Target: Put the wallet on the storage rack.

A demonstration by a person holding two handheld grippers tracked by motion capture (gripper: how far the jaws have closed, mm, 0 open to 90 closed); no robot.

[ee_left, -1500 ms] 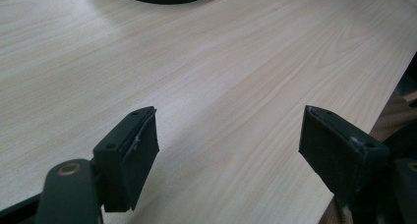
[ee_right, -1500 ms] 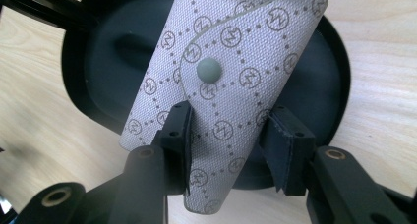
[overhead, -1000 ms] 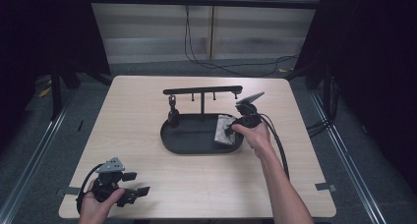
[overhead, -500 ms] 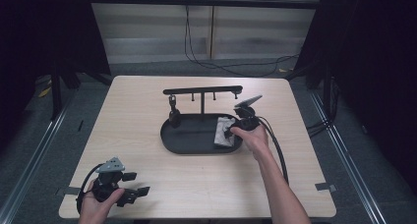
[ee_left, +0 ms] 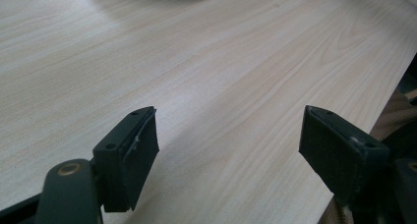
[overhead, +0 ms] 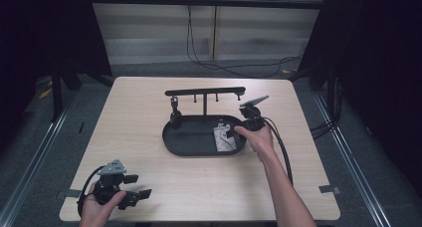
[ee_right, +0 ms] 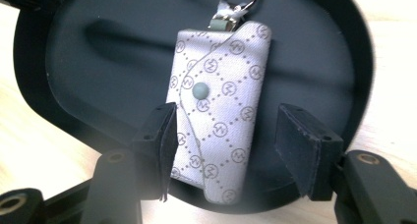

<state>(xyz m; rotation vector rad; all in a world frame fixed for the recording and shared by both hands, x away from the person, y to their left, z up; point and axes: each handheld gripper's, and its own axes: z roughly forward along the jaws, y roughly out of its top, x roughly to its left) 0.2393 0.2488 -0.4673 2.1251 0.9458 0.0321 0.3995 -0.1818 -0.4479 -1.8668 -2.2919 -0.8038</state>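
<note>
Two grippers are at work over the pale wooden surface (overhead: 149, 117). The right gripper (overhead: 230, 133) reaches into the right end of a black oval tray (overhead: 189, 142), which sits near the middle of the surface, a little toward its right edge. Its jaws have just been opening, and they now stand partly apart, one on each side of a small grey patterned key pouch (ee_right: 216, 116). The pouch lies flat on the tray floor between them; one jaw is just beside its edge, the other stands clear, and neither presses on it. The pouch has a round snap button on its flap and a metal clasp (ee_right: 235, 5) at its far end, pointing away from the gripper. Behind the tray rises a black stand with a horizontal bar (overhead: 205, 92), from which a small dark item (overhead: 175, 116) hangs at the left end.

The left gripper (overhead: 141, 194) rests near the front left corner of the surface, held in the person's hand, its jaws wide apart with bare wood between them.
</note>
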